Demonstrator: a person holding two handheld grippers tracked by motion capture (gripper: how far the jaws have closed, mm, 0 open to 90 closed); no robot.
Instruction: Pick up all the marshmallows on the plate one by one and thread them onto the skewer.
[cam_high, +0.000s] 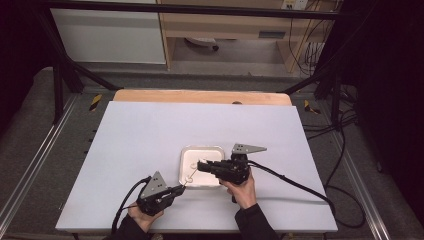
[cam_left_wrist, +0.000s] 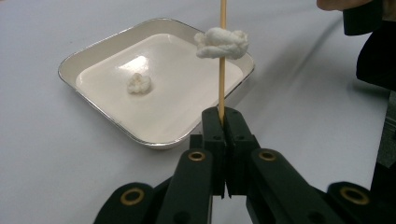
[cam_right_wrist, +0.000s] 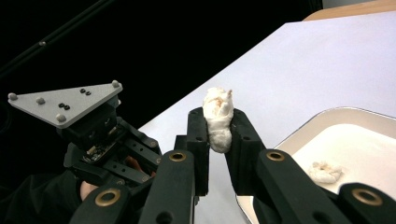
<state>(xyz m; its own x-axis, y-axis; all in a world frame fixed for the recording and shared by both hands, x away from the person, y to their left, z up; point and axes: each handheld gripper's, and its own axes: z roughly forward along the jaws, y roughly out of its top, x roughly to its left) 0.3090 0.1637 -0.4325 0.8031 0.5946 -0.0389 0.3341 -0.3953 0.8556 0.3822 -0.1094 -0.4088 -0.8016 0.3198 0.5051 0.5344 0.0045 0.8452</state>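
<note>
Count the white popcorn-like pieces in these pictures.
3: one piece threaded on the wooden skewer, one piece clamped in the right gripper, one piece lying in the tray. None looks hidden.

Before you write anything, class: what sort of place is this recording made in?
Probably a lab recording rig, not a kitchen: a white-covered table inside a black frame, cables trailing on the floor, and hand-held grippers working over a small tray.

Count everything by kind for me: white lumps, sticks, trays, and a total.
White lumps: 3 (one on the stick, one in the tray, one in the right gripper)
Stick: 1
Tray: 1
Total: 5
</note>
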